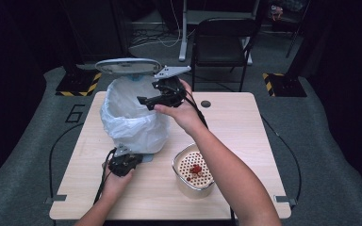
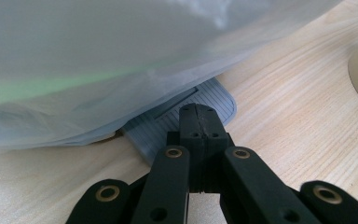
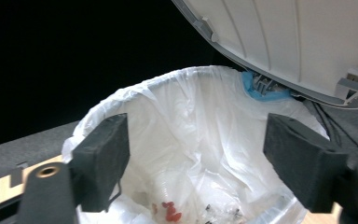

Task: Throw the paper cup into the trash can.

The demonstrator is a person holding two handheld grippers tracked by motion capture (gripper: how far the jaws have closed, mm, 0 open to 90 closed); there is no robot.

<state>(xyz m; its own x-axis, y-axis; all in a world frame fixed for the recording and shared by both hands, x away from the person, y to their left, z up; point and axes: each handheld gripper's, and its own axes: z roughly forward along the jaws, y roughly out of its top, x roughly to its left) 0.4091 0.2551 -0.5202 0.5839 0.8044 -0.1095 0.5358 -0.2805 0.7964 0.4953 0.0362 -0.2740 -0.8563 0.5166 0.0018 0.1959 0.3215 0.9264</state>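
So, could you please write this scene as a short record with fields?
bin: white bag liner, lid raised
pedal: grey, ribbed, left claw shut, pressing down on it
right claw: open, empty, above the bin's mouth
inside the bag: red bits, clear plastic
strainer pot: right of the bin, a few red bits on its perforated insert
table: light wood

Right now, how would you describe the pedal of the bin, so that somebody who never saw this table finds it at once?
Start from the bin lined with a white bag, which stands on the far left part of the wooden table. At its near foot a flat grey pedal sticks out from under the plastic. It is ribbed with fine lines, and the shut left gripper presses on it.
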